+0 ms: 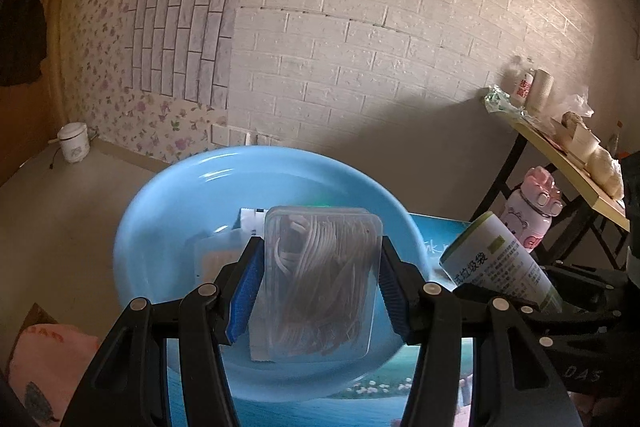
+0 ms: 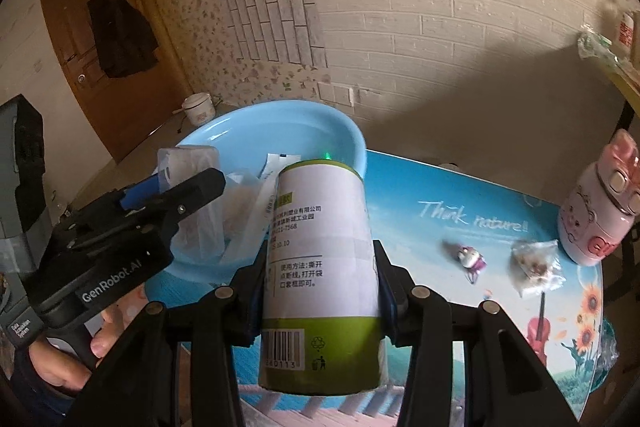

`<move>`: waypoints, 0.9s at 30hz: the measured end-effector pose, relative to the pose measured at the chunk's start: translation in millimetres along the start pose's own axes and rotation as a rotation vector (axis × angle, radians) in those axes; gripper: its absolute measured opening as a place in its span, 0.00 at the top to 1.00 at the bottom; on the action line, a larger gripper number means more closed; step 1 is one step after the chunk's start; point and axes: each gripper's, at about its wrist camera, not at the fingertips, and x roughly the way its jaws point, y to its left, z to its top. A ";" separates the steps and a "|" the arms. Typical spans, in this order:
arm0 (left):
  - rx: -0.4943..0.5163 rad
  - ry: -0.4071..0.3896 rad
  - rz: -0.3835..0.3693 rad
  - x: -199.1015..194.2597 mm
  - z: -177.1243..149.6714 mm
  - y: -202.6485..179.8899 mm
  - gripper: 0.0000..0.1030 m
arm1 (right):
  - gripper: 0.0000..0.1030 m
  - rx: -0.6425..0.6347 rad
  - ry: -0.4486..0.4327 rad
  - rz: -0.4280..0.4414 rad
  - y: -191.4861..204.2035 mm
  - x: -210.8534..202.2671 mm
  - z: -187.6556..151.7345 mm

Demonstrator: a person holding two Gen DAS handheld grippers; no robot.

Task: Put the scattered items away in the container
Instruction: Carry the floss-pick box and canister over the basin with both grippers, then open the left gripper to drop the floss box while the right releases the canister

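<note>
A light blue basin [image 1: 172,211] sits on the picture-printed table; it also shows in the right wrist view [image 2: 320,127]. My left gripper [image 1: 320,283] is shut on a clear plastic box of floss picks [image 1: 320,279] and holds it over the basin; both show in the right wrist view, the gripper [image 2: 176,191] and the box [image 2: 188,163]. My right gripper [image 2: 320,283] is shut on a white-and-green roll of garbage bags [image 2: 320,267], held just right of the basin; the roll shows in the left wrist view [image 1: 500,259]. Small packets [image 2: 276,167] lie in the basin.
On the table right of the basin lie a small toy figure [image 2: 470,259] and a clear bag of bits [image 2: 536,263]. A pink bottle [image 2: 596,203] stands at the right edge. A cluttered side table [image 1: 568,147] stands beyond. A rice cooker [image 1: 74,141] sits on the floor.
</note>
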 end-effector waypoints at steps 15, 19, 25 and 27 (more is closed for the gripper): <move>-0.023 0.028 0.021 17.3 -1.5 25.6 0.49 | 0.55 -0.046 0.008 -0.005 8.9 38.6 23.0; -0.023 0.037 0.027 22.4 -2.8 32.5 0.49 | 0.55 -0.070 0.010 0.009 17.9 49.9 28.9; -0.026 0.043 0.046 32.3 1.2 41.1 0.49 | 0.55 -0.091 0.027 0.018 27.8 65.8 35.0; -0.046 0.046 0.052 33.6 2.2 47.6 0.49 | 0.55 -0.087 0.032 0.020 29.4 68.4 35.9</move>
